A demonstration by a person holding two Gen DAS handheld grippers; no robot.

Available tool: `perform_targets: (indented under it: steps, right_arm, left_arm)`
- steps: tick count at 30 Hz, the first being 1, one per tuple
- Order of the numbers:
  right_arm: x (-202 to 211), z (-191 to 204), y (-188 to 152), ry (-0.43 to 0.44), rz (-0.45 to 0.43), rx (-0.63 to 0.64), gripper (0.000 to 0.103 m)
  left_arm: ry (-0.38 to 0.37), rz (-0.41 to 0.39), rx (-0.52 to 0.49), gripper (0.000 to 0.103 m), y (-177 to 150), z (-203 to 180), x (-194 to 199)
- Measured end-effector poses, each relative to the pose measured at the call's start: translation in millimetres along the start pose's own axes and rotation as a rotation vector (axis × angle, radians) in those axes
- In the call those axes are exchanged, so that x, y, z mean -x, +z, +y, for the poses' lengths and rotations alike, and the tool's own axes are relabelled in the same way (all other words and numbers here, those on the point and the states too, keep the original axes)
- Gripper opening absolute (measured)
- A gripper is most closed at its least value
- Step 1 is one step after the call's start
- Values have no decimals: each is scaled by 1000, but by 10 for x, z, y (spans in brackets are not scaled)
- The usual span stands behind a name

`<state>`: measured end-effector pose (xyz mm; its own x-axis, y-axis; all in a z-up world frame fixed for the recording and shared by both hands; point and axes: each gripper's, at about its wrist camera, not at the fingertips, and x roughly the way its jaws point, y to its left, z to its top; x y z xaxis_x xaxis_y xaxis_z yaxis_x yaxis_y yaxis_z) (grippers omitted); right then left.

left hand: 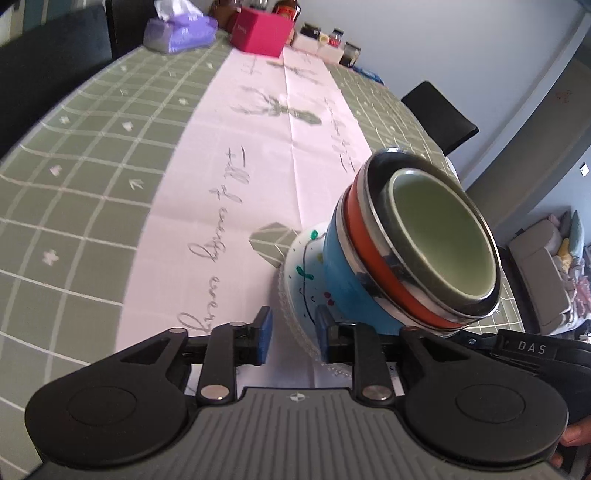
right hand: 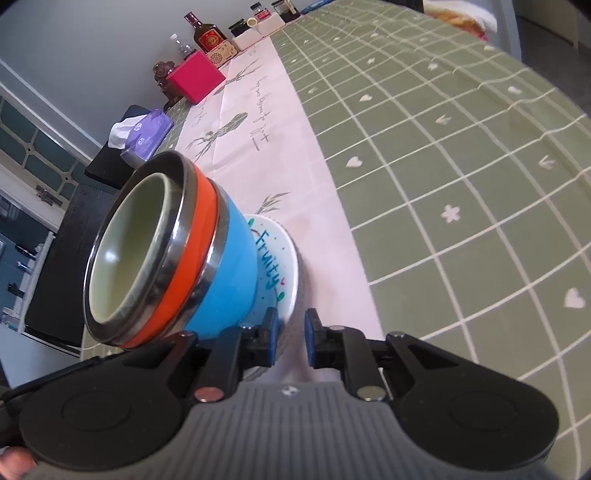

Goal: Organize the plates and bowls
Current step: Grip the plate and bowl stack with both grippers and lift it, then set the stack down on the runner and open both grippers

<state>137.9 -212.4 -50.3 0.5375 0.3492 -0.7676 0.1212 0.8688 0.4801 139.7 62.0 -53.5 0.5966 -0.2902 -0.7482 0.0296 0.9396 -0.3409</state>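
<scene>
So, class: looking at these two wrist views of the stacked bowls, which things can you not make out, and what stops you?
- The white plate: the blue bowl covers much of its lettering in both views.
- What lies under the plate: hidden by the plate itself.
- Bottle label, right wrist view: too small to read.
- Writing on the pink runner, left wrist view: blurred.
- The person: only fingertips show at the frame edge.

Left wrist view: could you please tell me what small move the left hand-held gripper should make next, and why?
Probably draw the left hand-held gripper straight back: its jaws stand open beside the plate rim, gripping nothing, and the bowl stack already rests there.
</scene>
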Motion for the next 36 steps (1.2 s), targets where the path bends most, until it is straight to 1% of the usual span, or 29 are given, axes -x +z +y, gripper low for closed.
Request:
perform_targets:
  steps: [2, 4, 5, 6, 7, 8, 10, 11, 12, 13, 15, 17, 19, 20, 21, 22, 24, 26, 28, 30, 32, 34, 36]
  right_arm:
    - [142, 47, -6, -8, -36, 34, 15]
    - [320, 129, -20, -11, -89, 88, 19]
    - [423, 185, -35, -17, -124, 125, 21]
    - [530, 239, -57, -25, -161, 162, 29]
    - [648, 297, -91, -32, -202, 203, 34]
    - [763, 348, -130, -34, -244, 240, 34]
    - [983, 430, -233, -38, -318, 309, 42]
    - [1083, 453, -289, -36, -352, 336, 45]
    - [1177, 465, -352, -38, -386, 356, 51]
    - [1254, 472, -419, -44, -416, 374, 55]
    - [1387, 462, -577, -53, -476, 411, 58]
    - [1498, 416, -767, -54, -535, 435, 64]
    - [1544, 356, -925, -58, -572, 440, 65]
    - [1549, 324, -1013, -57, -590, 442, 66]
    - [1547, 290, -1089, -56, -605, 441, 68]
    - [1543, 259, -1150, -59, -618, 437, 68]
    - [1504, 187, -1258, -81, -645, 423, 71]
    - [1447, 122, -1311, -94, -646, 410, 74]
    - [1362, 53, -1333, -112, -621, 401, 80]
    - [1273, -17, -1365, -136, -580, 375, 80]
    - [1214, -27, -1390, -137, -549, 360, 81]
    - [1157, 4, -1412, -164, -543, 383, 87]
    - [1095, 27, -1430, -191, -531, 400, 87]
  left_arm:
    - [19, -58, -62, 30, -25, -85, 197]
    - [47, -133, -146, 35, -75, -220, 402]
    - [57, -175, -186, 42, -110, -296, 501]
    - [62, -216, -221, 48, -148, -371, 598]
    - [62, -255, -255, 50, -191, -456, 695]
    - [57, -286, -288, 51, -233, -539, 774]
    - [34, -335, -341, 54, -316, -687, 911]
    - [22, -364, -362, 57, -374, -756, 971]
    - [14, -391, -382, 60, -434, -818, 1022]
    - [12, -420, -404, 61, -504, -884, 1066]
    - [15, -476, -430, 65, -639, -972, 1131]
    - [22, -522, -442, 70, -771, -1025, 1155]
    - [21, -558, -455, 75, -908, -1058, 1155]
    - [14, -569, -467, 82, -962, -1061, 1140]
    - [7, -576, -486, 89, -1023, -1070, 1115]
    - [13, -587, -503, 91, -1078, -1073, 1092]
    - [37, -595, -531, 98, -1150, -1075, 1036]
    - [55, -592, -538, 98, -1194, -1060, 973]
    - [74, -585, -528, 98, -1241, -1007, 913]
    - [93, -540, -514, 98, -1247, -971, 826]
    - [99, -456, -461, 98, -1214, -886, 694]
    - [103, -385, -410, 98, -1183, -803, 576]
    - [113, -356, -379, 98, -1196, -713, 520]
